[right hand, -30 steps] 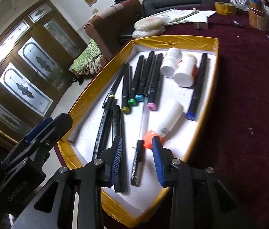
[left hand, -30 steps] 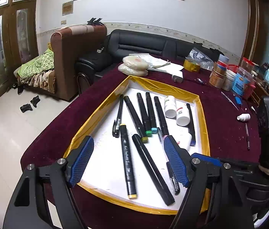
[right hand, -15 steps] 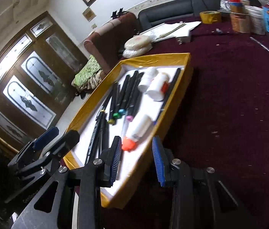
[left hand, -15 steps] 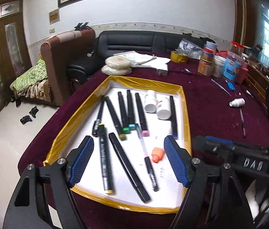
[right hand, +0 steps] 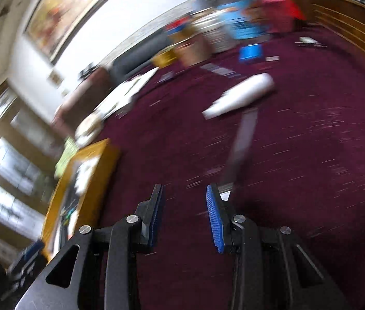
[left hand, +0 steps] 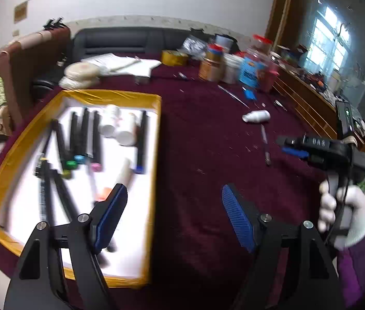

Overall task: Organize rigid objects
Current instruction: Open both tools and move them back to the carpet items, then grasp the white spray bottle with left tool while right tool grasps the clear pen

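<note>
Right gripper point(right hand: 184, 218) is held low over the maroon worktop point(right hand: 298, 180), jaws parted to a moderate gap with nothing between them. Left gripper point(left hand: 174, 218) is spread wide and empty, positioned over the near right edge of the gold-rimmed tray point(left hand: 156, 155).

Two loose items are noted on the worktop, outside the tray. A grey pen point(right hand: 239, 149) lies just ahead of the right gripper, slightly to its right; its long axis runs away from the gripper, near end close beside the right finger, far end pointing at a white bottle point(right hand: 239, 94). The bottle lies on its side just beyond the pen, axis slanted across the view. Whether pen and bottle touch cannot be resolved.

The right gripper is judged much the nearer to both; the left is well apart from them. For a grasp of the pen, the jaws would need to straddle it across its axis, so a small shift rightward is judged necessary.

Tray contents are recorded as black markers point(left hand: 84, 134), two white bottles and an orange-capped item. The right wrist view is heavily motion-blurred; pen detail and the tray interior are unreadable there.
</note>
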A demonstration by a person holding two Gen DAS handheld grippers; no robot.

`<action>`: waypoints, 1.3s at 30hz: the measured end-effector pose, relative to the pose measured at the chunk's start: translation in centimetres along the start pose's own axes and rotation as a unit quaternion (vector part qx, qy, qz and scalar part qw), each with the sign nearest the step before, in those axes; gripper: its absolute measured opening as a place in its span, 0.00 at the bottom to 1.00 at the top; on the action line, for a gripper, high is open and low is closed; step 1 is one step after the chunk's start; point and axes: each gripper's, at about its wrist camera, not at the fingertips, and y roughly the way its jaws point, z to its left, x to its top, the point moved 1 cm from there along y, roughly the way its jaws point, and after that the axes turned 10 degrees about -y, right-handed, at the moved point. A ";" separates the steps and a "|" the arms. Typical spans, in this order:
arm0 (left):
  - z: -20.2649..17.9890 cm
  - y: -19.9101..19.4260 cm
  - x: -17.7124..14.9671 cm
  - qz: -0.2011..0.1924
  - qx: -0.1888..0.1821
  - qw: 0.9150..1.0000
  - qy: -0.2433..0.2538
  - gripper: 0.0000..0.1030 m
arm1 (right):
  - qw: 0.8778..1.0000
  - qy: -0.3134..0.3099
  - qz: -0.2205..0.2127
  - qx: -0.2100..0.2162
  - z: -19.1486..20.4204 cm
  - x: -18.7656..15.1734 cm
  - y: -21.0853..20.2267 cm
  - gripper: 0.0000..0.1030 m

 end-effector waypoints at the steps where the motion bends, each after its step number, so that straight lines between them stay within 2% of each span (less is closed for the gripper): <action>1: -0.4 0.3 -0.1 0.005 -0.004 1.000 0.002 0.74 | 1.000 0.011 -0.004 -0.011 -1.3 0.3 -0.4 0.29; 5: -1.9 1.0 -0.4 0.018 -0.011 1.000 0.011 0.74 | 0.998 0.044 -0.009 -0.052 -5.6 1.7 -1.3 0.29; 8: -2.8 1.3 -0.5 0.024 -0.016 0.999 0.020 0.74 | 0.996 0.051 -0.004 -0.066 -7.0 2.4 -1.0 0.29; 14: -4.2 1.9 0.9 0.035 -0.039 0.998 0.029 0.74 | 0.998 0.023 0.024 -0.061 -5.1 3.3 2.3 0.29; 16: -4.8 2.4 2.0 0.040 -0.054 0.997 0.032 0.74 | 0.996 0.009 0.043 -0.073 -4.4 3.3 3.9 0.30; 18: -5.4 3.2 3.3 0.047 -0.069 0.996 0.030 0.74 | 0.993 -0.026 0.044 -0.105 -3.4 3.4 4.7 0.32; 19: -5.7 3.7 3.9 0.049 -0.074 0.996 0.028 0.74 | 0.990 -0.046 0.052 -0.121 -2.9 3.5 5.1 0.29; 20: -6.2 4.3 4.6 0.052 -0.080 0.995 0.028 0.73 | 0.986 -0.070 0.056 -0.139 -2.4 3.5 5.3 0.16; 23: -7.7 6.4 6.3 0.060 -0.091 0.993 0.039 0.73 | 0.979 -0.093 0.055 -0.175 -2.7 3.4 5.1 0.10; 27: -10.8 9.9 8.0 0.063 -0.099 0.989 0.088 0.73 | 0.984 -0.044 0.026 -0.170 -5.9 3.4 3.6 0.09; 29: -13.3 12.4 8.6 0.069 -0.098 0.985 0.125 0.73 | 0.992 0.006 0.007 -0.126 -8.2 3.4 2.8 0.09; 32: -15.9 15.9 9.3 0.086 -0.092 0.980 0.157 0.73 | 0.995 0.062 -0.009 -0.079 -10.4 3.3 2.0 0.08; 34: -17.6 18.3 9.8 0.088 -0.080 0.977 0.177 0.73 | 0.995 0.075 -0.011 -0.065 -10.9 3.2 1.9 0.08; 39: -20.6 23.0 10.7 0.105 -0.084 0.967 0.215 0.73 | 0.995 0.060 -0.008 -0.078 -10.3 3.3 2.0 0.08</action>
